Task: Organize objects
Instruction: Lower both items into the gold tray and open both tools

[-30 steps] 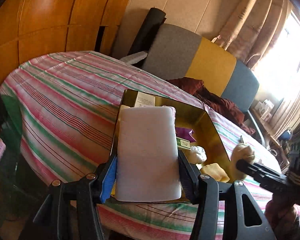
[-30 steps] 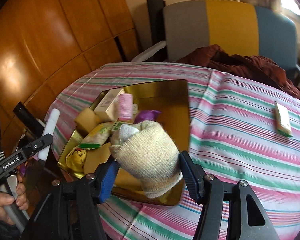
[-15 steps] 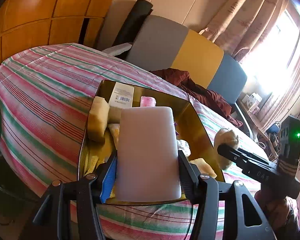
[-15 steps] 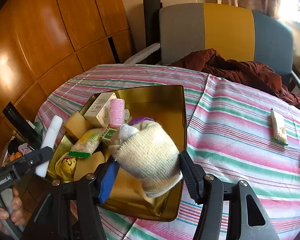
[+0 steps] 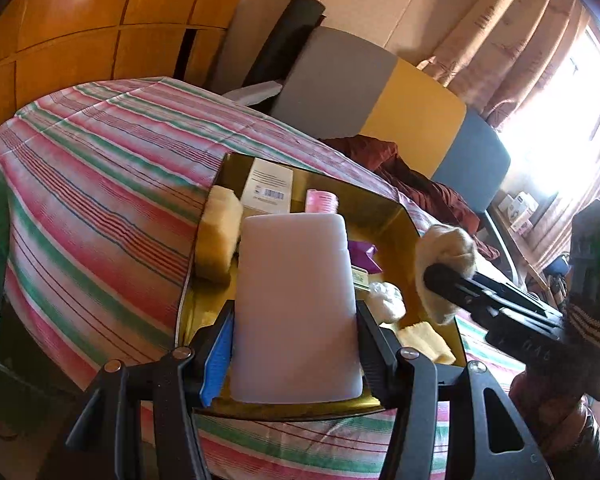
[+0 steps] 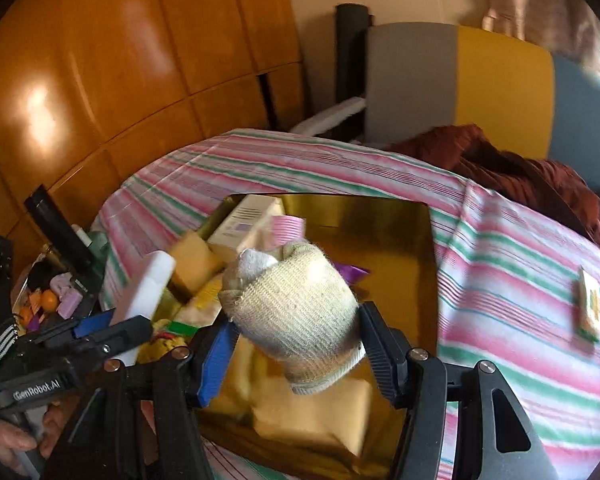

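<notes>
Left tongs (image 5: pixel 296 344) clamped on a white foam block (image 5: pixel 296 308). Block is flat and rectangular, long axis running along the tong fingers, far end pointing forward and down over the gold tray (image 5: pixel 384 208). Pads press its two long edges near the close end; the rest sticks out in front. From the right wrist view the same block (image 6: pixel 146 288) shows edge-on, tilted, over the tray's left side.

Right tongs (image 6: pixel 296 344) gripping a rolled cream sock (image 6: pixel 296 312). Bundle is roughly egg-shaped, long axis slanting from the cuff low at the right finger up to the rounded end at upper left, pointing toward the tray interior. In the left wrist view the sock (image 5: pixel 446 256) hangs at the tray's right edge, above it.

Tray sits on the striped surface (image 5: pixel 100 184), holding a yellow sponge (image 5: pixel 216 236), a white barcode box (image 5: pixel 268 192), a pink roll (image 5: pixel 320 200), a purple item (image 5: pixel 362 252) and other soft pieces.

A small green-edged packet (image 6: pixel 588 308) lies on the cloth, well apart to the tray's right, long axis running away from the camera.
</notes>
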`<control>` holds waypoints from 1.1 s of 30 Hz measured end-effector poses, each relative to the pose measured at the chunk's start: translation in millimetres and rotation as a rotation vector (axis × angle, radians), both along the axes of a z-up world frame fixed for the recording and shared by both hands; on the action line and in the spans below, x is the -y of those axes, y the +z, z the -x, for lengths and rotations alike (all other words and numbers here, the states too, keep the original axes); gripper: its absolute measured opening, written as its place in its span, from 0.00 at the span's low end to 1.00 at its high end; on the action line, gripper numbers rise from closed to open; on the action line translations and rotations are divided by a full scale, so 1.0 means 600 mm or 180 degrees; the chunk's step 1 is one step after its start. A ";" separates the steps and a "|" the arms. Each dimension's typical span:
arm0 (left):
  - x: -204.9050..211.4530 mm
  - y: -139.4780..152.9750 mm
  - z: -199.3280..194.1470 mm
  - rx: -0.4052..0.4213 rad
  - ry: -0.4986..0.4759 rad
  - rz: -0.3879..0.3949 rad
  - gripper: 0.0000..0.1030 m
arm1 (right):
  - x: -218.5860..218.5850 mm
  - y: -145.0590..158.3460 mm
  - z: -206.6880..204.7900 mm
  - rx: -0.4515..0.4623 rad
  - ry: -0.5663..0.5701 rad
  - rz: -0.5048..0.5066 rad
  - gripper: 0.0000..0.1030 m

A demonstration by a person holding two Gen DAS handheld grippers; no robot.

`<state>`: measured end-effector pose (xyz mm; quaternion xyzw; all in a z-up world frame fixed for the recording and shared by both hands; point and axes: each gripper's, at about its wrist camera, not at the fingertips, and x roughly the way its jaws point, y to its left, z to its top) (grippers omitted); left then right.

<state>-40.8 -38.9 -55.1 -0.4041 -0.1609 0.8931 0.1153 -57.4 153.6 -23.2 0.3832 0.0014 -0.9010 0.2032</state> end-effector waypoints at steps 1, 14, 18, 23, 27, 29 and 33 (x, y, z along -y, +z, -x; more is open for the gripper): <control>0.003 -0.001 0.002 -0.0001 0.0024 0.0007 0.55 | 0.010 -0.006 0.005 0.0028 0.0054 -0.0031 0.59; -0.014 -0.049 0.047 0.0282 0.0063 0.0407 0.56 | 0.034 -0.105 0.029 0.0622 0.0199 -0.0342 0.55; -0.021 -0.053 0.051 0.0308 0.0059 0.0514 0.57 | 0.024 -0.100 0.021 0.0581 0.0187 -0.0196 0.62; -0.014 -0.045 0.049 0.0289 0.0079 0.0393 0.57 | 0.019 -0.076 0.012 0.0439 0.0113 -0.0059 0.72; -0.001 -0.024 0.036 0.0155 0.0182 0.0320 0.57 | 0.017 -0.064 0.011 0.0381 0.0057 0.0007 0.72; 0.005 -0.014 0.028 0.0093 0.0233 0.0315 0.57 | 0.018 -0.060 0.004 0.0355 0.0041 0.0010 0.72; 0.016 -0.003 0.011 0.0009 0.0295 0.0299 0.57 | 0.017 -0.055 -0.008 0.0302 0.0033 -0.0064 0.71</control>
